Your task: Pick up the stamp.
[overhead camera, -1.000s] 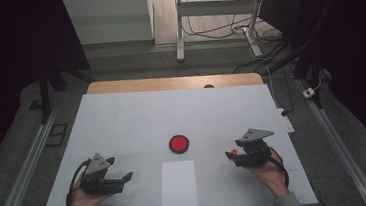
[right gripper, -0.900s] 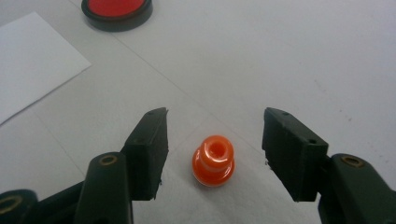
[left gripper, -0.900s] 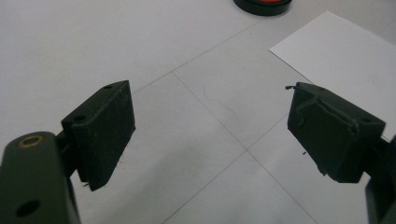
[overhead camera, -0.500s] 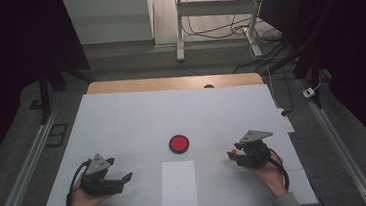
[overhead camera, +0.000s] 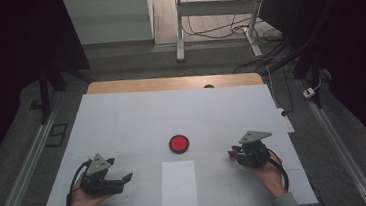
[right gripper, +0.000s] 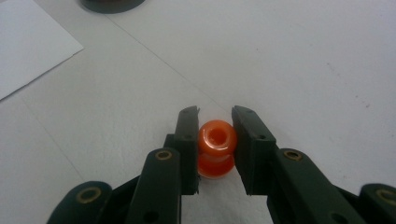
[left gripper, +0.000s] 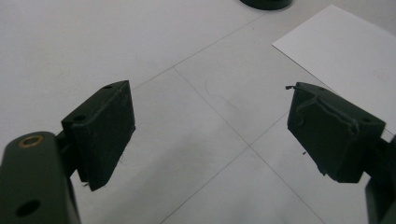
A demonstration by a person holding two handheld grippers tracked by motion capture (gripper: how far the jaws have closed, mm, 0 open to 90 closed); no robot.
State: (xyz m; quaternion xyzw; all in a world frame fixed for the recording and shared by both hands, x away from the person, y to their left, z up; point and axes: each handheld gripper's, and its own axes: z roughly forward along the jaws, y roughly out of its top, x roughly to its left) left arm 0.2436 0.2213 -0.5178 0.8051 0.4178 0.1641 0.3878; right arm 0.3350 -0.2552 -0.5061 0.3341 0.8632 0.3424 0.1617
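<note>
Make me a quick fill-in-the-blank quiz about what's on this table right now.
1. The right gripper is shut on a small ____ spool.
2. The left gripper has its jaws ____, with nothing between them.
3. The round red button lies just beyond a white sheet of ____.

Missing words: orange; open; paper.

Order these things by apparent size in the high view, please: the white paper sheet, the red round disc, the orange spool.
1. White paper sheet
2. Red round disc
3. Orange spool, barely visible in the right claw
</note>
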